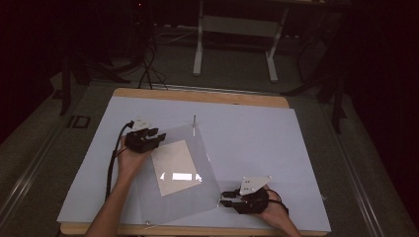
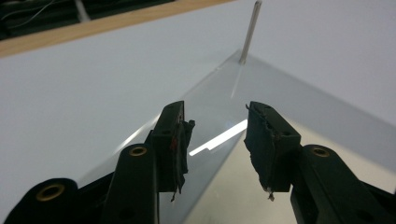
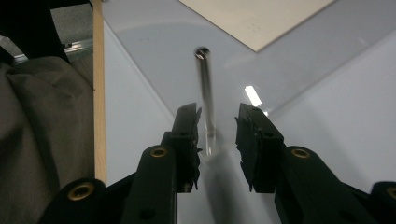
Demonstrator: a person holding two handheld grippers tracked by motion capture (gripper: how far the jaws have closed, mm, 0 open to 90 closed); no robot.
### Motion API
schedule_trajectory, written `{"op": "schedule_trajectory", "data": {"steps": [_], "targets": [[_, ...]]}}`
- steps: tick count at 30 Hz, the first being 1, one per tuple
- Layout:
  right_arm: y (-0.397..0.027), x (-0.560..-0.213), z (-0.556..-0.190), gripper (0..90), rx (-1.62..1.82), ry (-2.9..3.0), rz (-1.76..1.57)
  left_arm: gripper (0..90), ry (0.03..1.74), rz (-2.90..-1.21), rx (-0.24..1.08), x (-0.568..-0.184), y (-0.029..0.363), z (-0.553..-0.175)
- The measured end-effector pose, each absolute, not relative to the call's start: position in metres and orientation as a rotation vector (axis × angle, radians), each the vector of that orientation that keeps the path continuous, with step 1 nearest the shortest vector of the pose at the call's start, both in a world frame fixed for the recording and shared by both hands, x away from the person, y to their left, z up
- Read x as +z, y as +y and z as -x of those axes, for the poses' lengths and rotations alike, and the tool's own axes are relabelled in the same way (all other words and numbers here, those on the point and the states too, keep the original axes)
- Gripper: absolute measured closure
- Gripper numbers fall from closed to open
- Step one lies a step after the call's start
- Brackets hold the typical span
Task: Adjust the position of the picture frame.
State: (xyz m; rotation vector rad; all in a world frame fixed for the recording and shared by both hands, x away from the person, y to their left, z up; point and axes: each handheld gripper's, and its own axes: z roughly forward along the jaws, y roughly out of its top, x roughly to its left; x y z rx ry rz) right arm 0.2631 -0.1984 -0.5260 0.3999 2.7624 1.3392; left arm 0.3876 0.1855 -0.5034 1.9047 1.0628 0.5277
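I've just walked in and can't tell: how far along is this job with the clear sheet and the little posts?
Done: a paper sheet lies under the clear plate, which has a metal post at its far corner. In hand: the right tongs, open, straddle the near post; the left tongs hover open over the plate's edge. Left: gripping that post, probably.

The clear acrylic sheet (image 2: 299,107) runs off my left gripper view's right edge. My right gripper (image 1: 228,198) covers that sheet's near right corner in the high view, so whether my pads touch the thin metal post (image 3: 207,107) I cannot tell.
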Motion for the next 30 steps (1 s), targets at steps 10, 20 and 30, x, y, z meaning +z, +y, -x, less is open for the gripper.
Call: {"op": "schedule_trajectory", "data": {"steps": [10,20,30], "targets": [[-0.183,-0.525,-0.259,78.2,1.365,2.689,-0.393,60.8,0.986,-1.961,0.526,-0.514,0.135,-0.436],[-0.18,-0.529,-0.257,81.1,1.385,2.664,-0.397,67.8,1.006,-1.989,0.461,-0.525,0.1,-0.47],[-0.177,-0.532,-0.255,82.6,1.377,2.663,-0.429,77.6,1.029,-2.031,0.452,-0.523,0.08,-0.489]]}}
